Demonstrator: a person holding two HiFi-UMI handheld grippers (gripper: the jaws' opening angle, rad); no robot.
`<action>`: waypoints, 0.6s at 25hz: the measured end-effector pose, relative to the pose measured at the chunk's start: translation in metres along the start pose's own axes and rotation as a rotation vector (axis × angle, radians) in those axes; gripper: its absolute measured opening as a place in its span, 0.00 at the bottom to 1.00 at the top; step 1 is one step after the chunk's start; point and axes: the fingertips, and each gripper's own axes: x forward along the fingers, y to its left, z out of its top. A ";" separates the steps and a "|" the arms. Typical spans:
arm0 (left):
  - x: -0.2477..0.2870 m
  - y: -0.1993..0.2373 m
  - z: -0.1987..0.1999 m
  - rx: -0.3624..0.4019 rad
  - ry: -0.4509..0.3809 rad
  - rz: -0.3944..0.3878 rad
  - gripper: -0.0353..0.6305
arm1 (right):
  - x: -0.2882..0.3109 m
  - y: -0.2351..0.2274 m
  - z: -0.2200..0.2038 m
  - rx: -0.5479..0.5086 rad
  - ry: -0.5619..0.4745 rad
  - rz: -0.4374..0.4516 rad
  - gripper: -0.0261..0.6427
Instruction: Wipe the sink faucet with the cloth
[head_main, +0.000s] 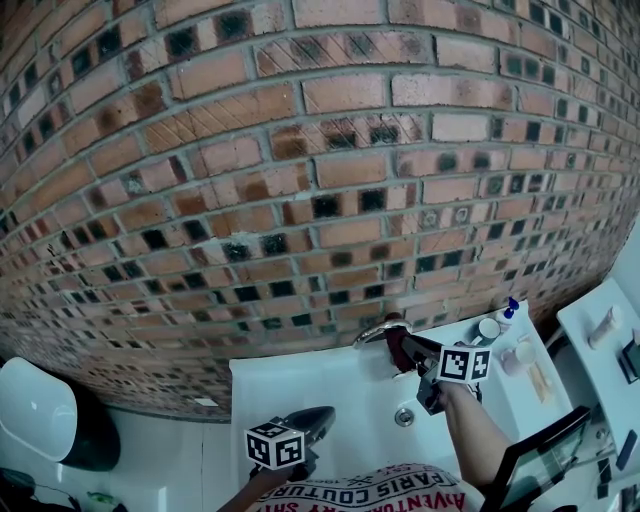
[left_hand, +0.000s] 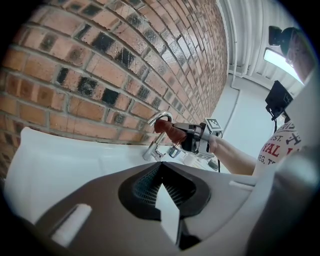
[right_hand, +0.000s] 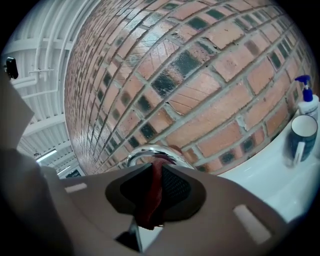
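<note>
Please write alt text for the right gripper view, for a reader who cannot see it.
The right gripper is shut on a dark red cloth, held against the curved chrome faucet. A brick wall is behind; a mug and a pump bottle stand at the right.

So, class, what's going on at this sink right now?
A person holds a gripper in each hand. The right gripper is shut on a dark red cloth, pressing it against the curved spout of the chrome faucet above the white sink. The left gripper is shut and empty, held low near the sink's front.
</note>
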 end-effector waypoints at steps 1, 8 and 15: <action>-0.001 0.000 0.000 0.001 -0.002 0.000 0.05 | 0.001 0.004 0.001 -0.006 -0.003 0.007 0.12; -0.006 0.001 0.001 -0.002 -0.010 0.002 0.05 | 0.015 0.043 -0.004 -0.066 0.021 0.065 0.12; -0.008 0.006 0.002 -0.005 -0.016 0.007 0.05 | 0.034 0.052 -0.028 -0.088 0.082 0.088 0.12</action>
